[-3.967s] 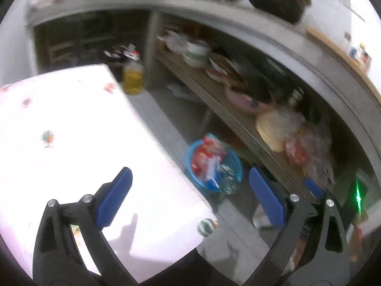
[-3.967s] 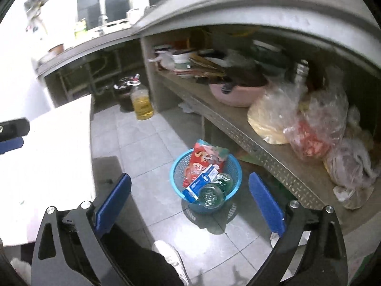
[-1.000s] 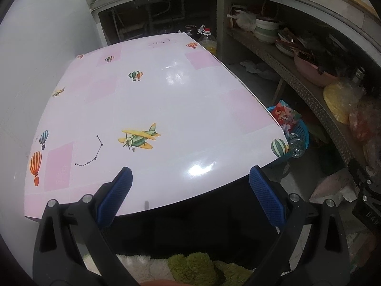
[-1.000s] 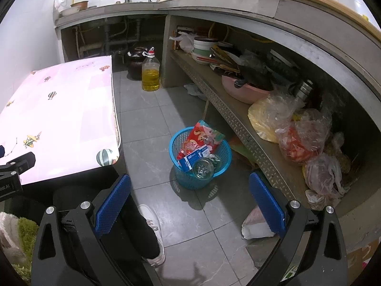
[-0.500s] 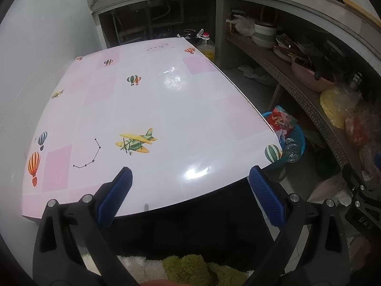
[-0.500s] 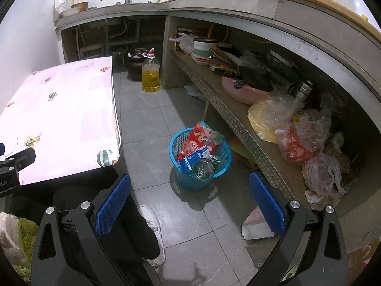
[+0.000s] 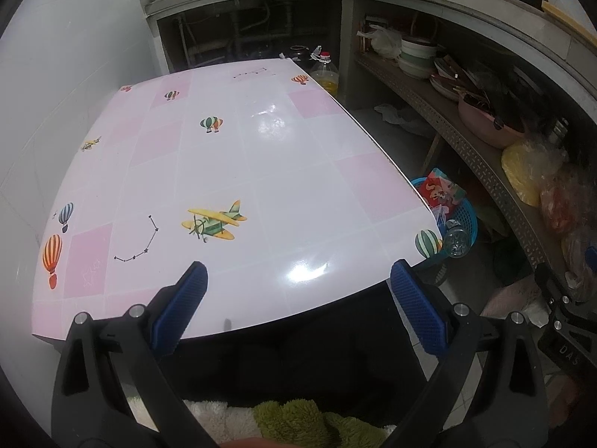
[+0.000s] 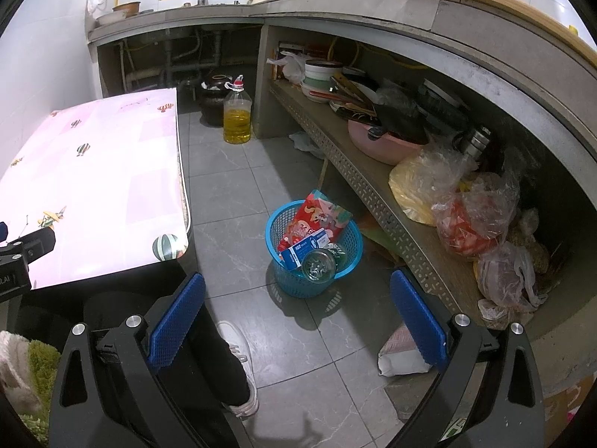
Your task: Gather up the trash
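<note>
Both grippers, left gripper [image 7: 298, 310] and right gripper [image 8: 296, 315], hang wide and empty; the blue basket [image 8: 349, 252] of light wrappers (rigid rim) looks easiest to take by its edge.

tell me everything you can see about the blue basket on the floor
The blue basket is a small round bin of perforated, lattice-like plastic, standing upright on the grey tiled floor between the table and the low shelf. It holds trash: a red snack bag sticking up above the rim, a blue and white carton and a clear bottle seen bottom first. Neither gripper touches it.
</note>
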A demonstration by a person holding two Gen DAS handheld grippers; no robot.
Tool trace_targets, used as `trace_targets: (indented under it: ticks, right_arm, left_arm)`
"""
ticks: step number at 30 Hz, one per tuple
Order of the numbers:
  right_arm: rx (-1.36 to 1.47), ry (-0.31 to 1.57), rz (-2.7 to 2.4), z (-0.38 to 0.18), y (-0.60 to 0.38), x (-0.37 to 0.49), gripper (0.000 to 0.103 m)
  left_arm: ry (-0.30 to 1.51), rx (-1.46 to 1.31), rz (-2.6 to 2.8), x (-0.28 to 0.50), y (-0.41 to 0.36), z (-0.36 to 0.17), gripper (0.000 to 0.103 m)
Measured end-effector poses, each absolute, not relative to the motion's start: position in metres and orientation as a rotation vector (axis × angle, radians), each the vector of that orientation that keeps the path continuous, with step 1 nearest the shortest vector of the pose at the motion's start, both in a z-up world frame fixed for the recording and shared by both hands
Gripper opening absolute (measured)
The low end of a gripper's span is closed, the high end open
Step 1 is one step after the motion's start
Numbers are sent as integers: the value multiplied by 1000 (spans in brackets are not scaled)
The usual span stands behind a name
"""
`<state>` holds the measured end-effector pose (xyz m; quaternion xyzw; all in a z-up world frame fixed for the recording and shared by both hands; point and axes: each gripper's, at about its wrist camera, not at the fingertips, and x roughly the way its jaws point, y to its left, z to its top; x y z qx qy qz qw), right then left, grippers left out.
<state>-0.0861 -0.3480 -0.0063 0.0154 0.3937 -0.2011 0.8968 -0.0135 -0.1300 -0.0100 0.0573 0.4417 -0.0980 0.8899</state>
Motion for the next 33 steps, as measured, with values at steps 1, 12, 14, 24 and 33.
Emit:
trace_targets:
  ticks: [1, 12, 14, 24, 33]
  right_arm:
    - [32, 816, -416, -6, -348, -86, 96]
    - [30, 816, -417, -6, -347, -86, 96]
    - [30, 816, -417, -6, -346, -85, 96]
    - [28, 815, -415, -5, -346, -84, 96]
    - [28, 815, -416, -5, -345, -84, 96]
  left_arm:
    - [917, 119, -204, -13, -130, -10, 95]
    - [915, 118, -204, -13, -129, -10, 95]
    - [915, 117, -203, -13, -129, -10, 95]
    - [917, 115, -201, -13, -129, -10, 95]
    - [919, 113, -197, -12, -129, -9, 95]
